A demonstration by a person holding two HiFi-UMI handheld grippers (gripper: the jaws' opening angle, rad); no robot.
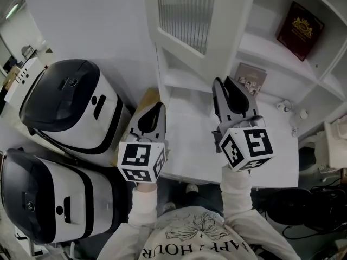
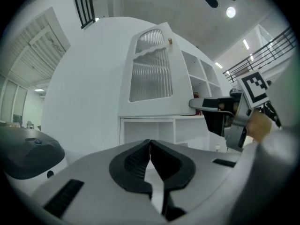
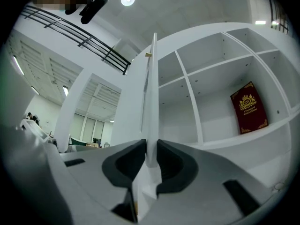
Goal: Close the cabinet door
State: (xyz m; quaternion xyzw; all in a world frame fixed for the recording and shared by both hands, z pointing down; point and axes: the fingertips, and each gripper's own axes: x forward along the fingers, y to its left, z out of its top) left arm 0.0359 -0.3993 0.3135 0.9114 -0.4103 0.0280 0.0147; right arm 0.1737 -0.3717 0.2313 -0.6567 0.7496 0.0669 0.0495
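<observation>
Cabinet door (image 1: 185,14) is swung open, standing out from the shelf unit above the counter (image 1: 282,145), so the closing step has barely begun. Right claw (image 1: 222,88) is closed on the door's lower edge. The right gripper view shows the panel edge-on (image 3: 150,102) sitting between both pads, and it looks pinched, though I can't confirm how firmly. Left claw (image 1: 157,108) is closed on nothing, jaws meeting, hovering off to the side of the door.

Next move, as I read it: swing the right claw along the door's arc toward the shelves, then let go before the edge meets the frame, or the claw gets trapped.

View differences:
- left gripper view: the door's ribbed glass face (image 2: 150,78) and small knob (image 2: 169,41), plus the right claw at the edge from the side
- right gripper view: the open compartments behind, with a red book (image 3: 248,108)
- head view only: two black-and-white appliances (image 1: 70,104) at left, well clear of the swing
</observation>
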